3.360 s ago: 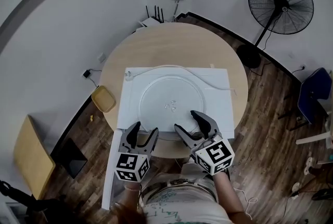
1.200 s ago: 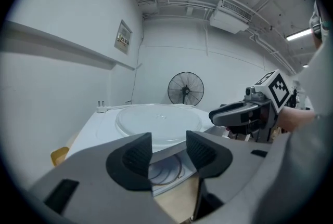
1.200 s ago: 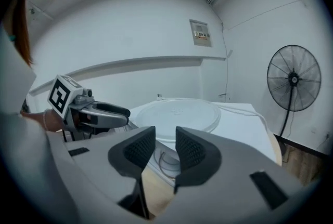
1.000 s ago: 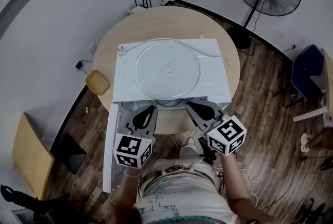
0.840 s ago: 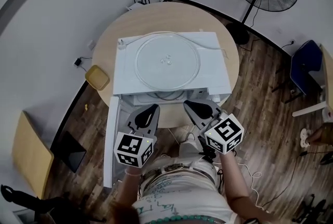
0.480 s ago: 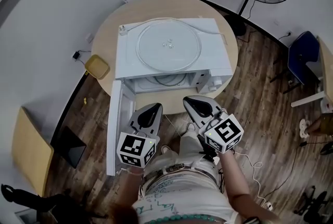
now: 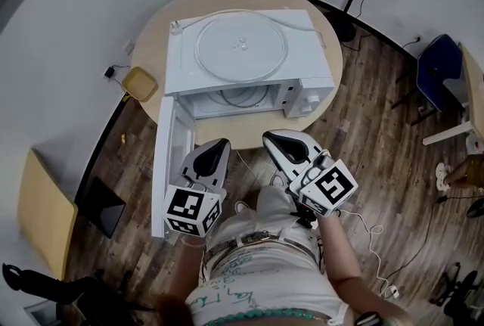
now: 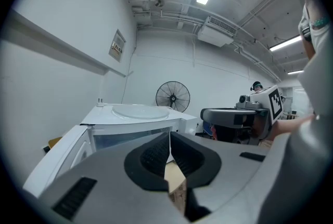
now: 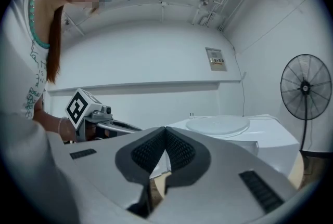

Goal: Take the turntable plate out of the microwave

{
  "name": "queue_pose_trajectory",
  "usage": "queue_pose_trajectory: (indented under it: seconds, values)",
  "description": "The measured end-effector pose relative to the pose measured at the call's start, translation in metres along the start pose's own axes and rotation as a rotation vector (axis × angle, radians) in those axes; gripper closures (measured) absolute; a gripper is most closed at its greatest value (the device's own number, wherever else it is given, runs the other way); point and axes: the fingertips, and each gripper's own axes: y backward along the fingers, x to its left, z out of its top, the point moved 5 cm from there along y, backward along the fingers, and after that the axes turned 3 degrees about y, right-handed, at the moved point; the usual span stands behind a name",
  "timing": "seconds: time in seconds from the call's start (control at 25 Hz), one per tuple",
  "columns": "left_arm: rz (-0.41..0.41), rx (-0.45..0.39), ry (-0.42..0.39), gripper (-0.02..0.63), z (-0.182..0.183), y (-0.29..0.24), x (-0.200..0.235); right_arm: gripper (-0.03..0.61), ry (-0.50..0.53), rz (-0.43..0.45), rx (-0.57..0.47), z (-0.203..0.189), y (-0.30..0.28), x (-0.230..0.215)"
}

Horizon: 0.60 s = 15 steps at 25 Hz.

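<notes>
Drawn back from the microwave [image 7: 306,52] since a second ago, with left claw [image 7: 214,150] and right claw [image 7: 278,143] clenched on nothing. Left the turntable plate [image 7: 240,45] lying on its roof, outside the cavity; probably done.

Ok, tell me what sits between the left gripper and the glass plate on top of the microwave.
In the head view, the table's front edge and the open front of the microwave lie between the left gripper and the plate.
</notes>
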Motion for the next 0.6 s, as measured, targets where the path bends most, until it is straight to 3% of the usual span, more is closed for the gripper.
queue_pose_trajectory:
  seconds: [0.24, 0.4, 0.6]
  values:
    - [0.039, -0.062, 0.018, 0.595, 0.012, -0.012, -0.003, 0.588, 0.001, -0.011, -0.043, 0.007, 0.003, -0.028]
    - [0.107, -0.102, -0.038, 0.595, 0.023, -0.031, -0.009, 0.588, 0.034, -0.002, -0.049, 0.010, 0.001, -0.050]
    - [0.174, -0.125, -0.024, 0.595, 0.035, -0.058, -0.016, 0.588, 0.065, 0.058, -0.083, 0.017, 0.001, -0.081]
